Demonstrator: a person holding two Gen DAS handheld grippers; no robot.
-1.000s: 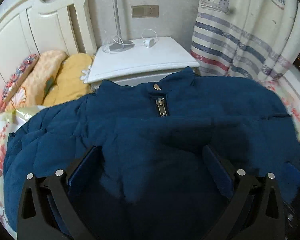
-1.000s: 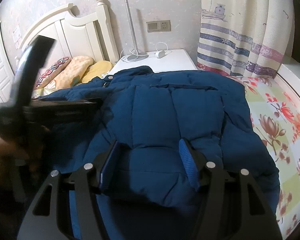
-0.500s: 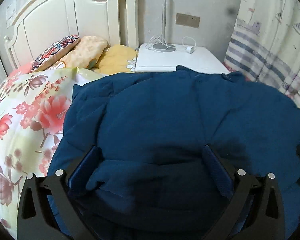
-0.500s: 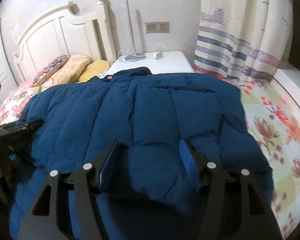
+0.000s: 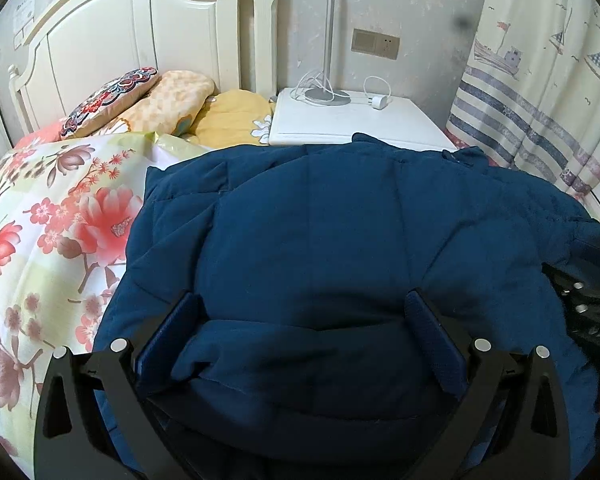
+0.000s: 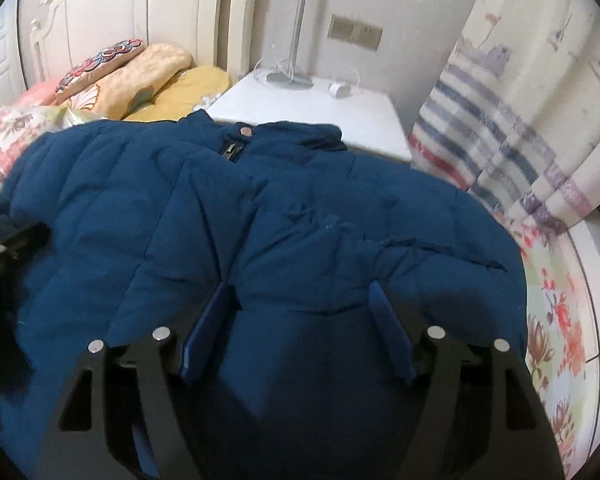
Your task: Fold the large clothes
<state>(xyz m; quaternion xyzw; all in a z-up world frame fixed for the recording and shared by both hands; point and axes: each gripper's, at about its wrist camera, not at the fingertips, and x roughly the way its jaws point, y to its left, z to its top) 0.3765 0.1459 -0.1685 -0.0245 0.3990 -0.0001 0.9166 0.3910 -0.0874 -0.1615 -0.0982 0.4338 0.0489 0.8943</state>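
Observation:
A dark blue padded jacket (image 5: 340,220) lies spread on the bed, its collar toward the nightstand. In the right wrist view the jacket (image 6: 300,200) shows its zipper pull (image 6: 230,150) and a snap at the collar. My left gripper (image 5: 300,298) stands wide over the jacket's near edge, and a puffy fold bulges between its fingers without being pinched. The jaws of my right gripper (image 6: 299,285) are opening, with jacket fabric lying between the pads. Each gripper shows at the edge of the other's view: the right gripper (image 5: 588,300) and the left gripper (image 6: 4,252).
A floral bedspread (image 5: 40,240) covers the bed to the left of the jacket. Pillows (image 5: 148,104) lean on the white headboard (image 5: 140,32). The white nightstand (image 5: 400,120) holds a lamp base and a charger. A striped curtain (image 5: 540,100) hangs on the right.
My left gripper swung over to the jacket's left side, then held still. My right gripper then shifted so the collar and zipper face it, and its jaws spread wider.

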